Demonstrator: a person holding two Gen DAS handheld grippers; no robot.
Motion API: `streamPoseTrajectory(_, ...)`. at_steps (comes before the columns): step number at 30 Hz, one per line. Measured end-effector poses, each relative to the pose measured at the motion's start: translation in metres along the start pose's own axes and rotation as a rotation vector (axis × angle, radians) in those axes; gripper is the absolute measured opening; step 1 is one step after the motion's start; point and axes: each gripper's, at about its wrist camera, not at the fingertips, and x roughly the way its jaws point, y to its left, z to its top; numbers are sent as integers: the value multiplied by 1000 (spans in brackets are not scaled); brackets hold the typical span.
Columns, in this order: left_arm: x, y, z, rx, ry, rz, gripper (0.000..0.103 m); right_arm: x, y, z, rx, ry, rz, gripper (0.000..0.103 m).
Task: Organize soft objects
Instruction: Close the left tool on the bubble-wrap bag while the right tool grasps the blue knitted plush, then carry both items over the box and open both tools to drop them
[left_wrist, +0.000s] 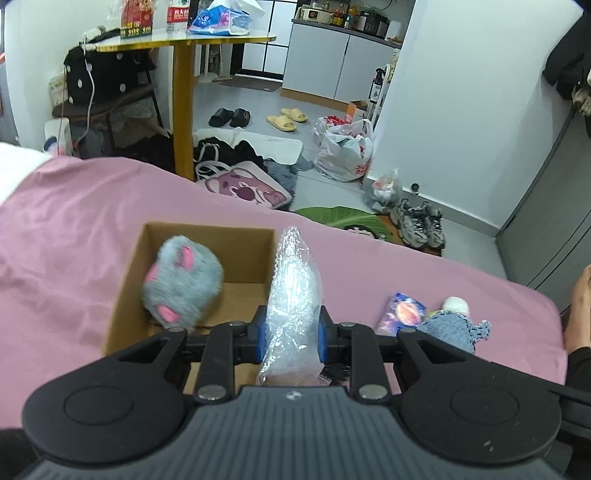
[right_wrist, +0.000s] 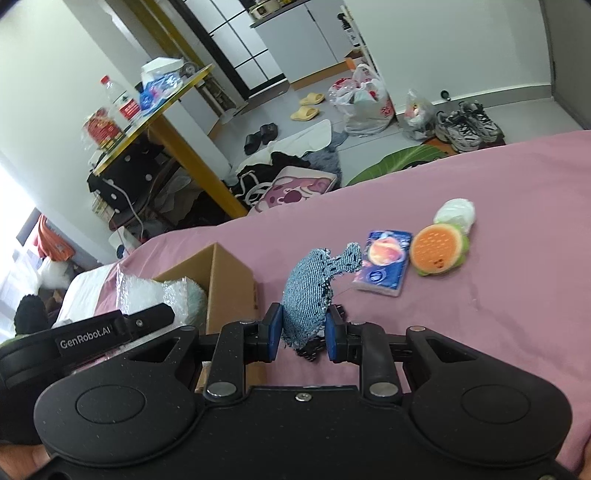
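Observation:
My left gripper is shut on a clear bubble-wrap bag, held over the right side of an open cardboard box on the pink bed. A grey plush paw with pink pads lies inside the box. My right gripper is shut on a blue denim pouch, lifted just right of the box. The denim pouch also shows at the right in the left wrist view. On the sheet lie a tissue pack, an orange burger plush and a white soft ball.
The pink bed sheet spreads around the box. Beyond the bed's edge stand a yellow table, slippers, plastic bags and sneakers on the floor. A person's bare foot is at the right.

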Motion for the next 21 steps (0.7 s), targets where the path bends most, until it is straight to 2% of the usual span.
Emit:
streamPoseTrajectory(4,2,15,4,9,7,15,24,10,19,-1,-60,15,-8,24)
streamPoseTrajectory(15,12,52,10,-6,46,90,24,29,65,2,-120,39,36,24)
streamPoseTrajectory(21,21,69,11,-14,75,120,24,48,89,5,-168,64,32,24)
